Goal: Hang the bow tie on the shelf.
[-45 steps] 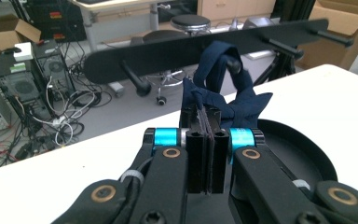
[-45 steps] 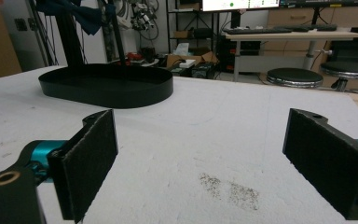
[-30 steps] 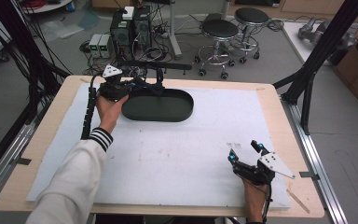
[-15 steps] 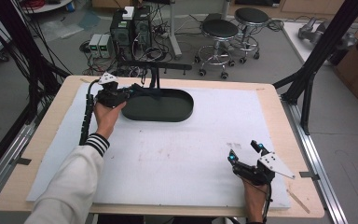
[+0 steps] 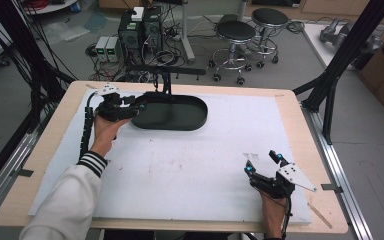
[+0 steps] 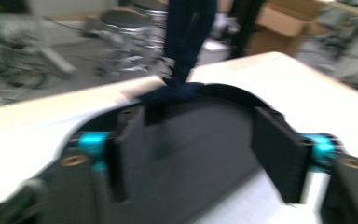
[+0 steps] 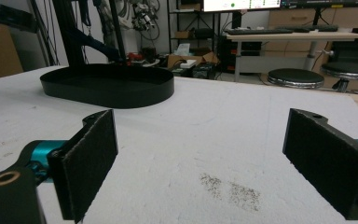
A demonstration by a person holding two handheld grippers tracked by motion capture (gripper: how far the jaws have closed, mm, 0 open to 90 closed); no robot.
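Two grippers: the left gripper, upper left, just opened at the tray rim; right gripper sits spread, lower right.

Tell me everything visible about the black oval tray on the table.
The black oval tray is shallow, with a flat floor and a low upright wall all round, matte like plastic. It lies flat on the white mat at the table's far side, its long axis running across. It looks empty apart from a dark cloth draped over its far rim, hanging from above. The left gripper sits at its left end, jaws apart after just opening, straddling the rim without pressing on it.
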